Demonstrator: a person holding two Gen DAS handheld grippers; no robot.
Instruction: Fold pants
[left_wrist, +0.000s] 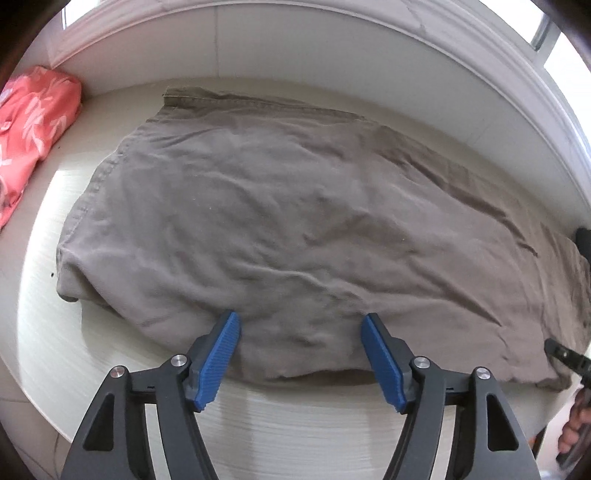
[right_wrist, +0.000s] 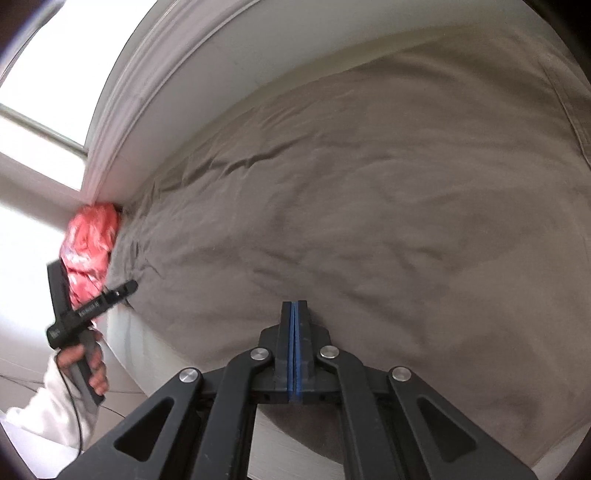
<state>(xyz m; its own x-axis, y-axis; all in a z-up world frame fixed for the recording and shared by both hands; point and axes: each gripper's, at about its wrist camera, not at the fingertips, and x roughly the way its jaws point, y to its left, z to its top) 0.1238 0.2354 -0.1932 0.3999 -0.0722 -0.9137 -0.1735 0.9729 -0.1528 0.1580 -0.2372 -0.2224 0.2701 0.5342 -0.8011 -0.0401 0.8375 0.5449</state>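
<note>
Grey-brown pants (left_wrist: 288, 221) lie folded and wrinkled on a pale table (left_wrist: 44, 332), reaching to the back wall. My left gripper (left_wrist: 301, 321) is open, its blue pads (left_wrist: 221, 350) on either side of the near edge of the pants. In the right wrist view the pants (right_wrist: 369, 203) fill most of the frame. My right gripper (right_wrist: 294, 308) is shut, its tips at the cloth's near edge; I cannot tell whether cloth is pinched between them. The left gripper (right_wrist: 125, 286) shows from the side at the pants' far end, held by a hand.
A coral patterned cloth (left_wrist: 33, 125) lies at the table's back left, also in the right wrist view (right_wrist: 92, 243). A white wall and window sill (left_wrist: 332, 48) run along the table's far side. The table's front edge (left_wrist: 314, 424) is just below my left gripper.
</note>
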